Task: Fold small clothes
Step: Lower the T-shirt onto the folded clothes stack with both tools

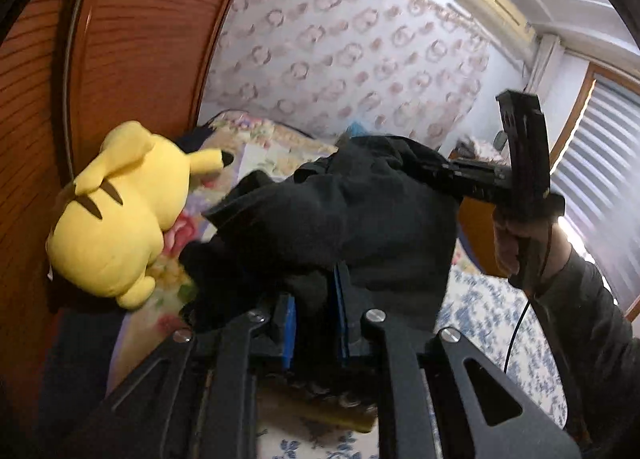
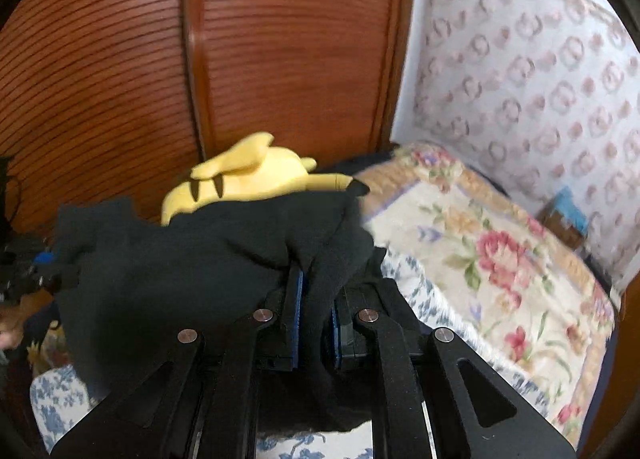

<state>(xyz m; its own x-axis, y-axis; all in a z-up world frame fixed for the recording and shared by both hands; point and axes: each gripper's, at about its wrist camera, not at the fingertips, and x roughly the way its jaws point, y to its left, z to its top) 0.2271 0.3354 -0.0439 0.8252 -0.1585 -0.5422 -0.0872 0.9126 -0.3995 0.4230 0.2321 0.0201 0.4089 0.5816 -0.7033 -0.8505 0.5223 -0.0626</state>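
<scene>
Gripping a black garment (image 1: 340,211) between its blue pads (image 1: 289,333), the left hand-held gripper (image 1: 316,323) sat at the bottom centre of its own view, jaws nearly together with a fold of the cloth pinched between them. From there the garment rose toward the centre of the frame, lifted off the bed (image 1: 500,323), and ran to the right hand-held gripper (image 1: 436,171) at centre right, which was clamped on the far edge of the cloth. A person's hand (image 1: 516,243) in a dark sleeve (image 1: 592,323) held that tool from the lower right. In the right wrist view the right hand-held gripper (image 2: 316,315) filled the bottom centre, its blue pads (image 2: 297,323) likewise squeezed on a fold, and the black garment (image 2: 192,267) spread across the left and middle of the frame. A yellow plush toy (image 1: 120,219) lay at centre left, against the reddish wooden wardrobe doors (image 1: 132,39). A floral quilt (image 2: 500,259) covered the bed at the right, below the patterned wallpaper (image 2: 540,71). Both views were blurred.
</scene>
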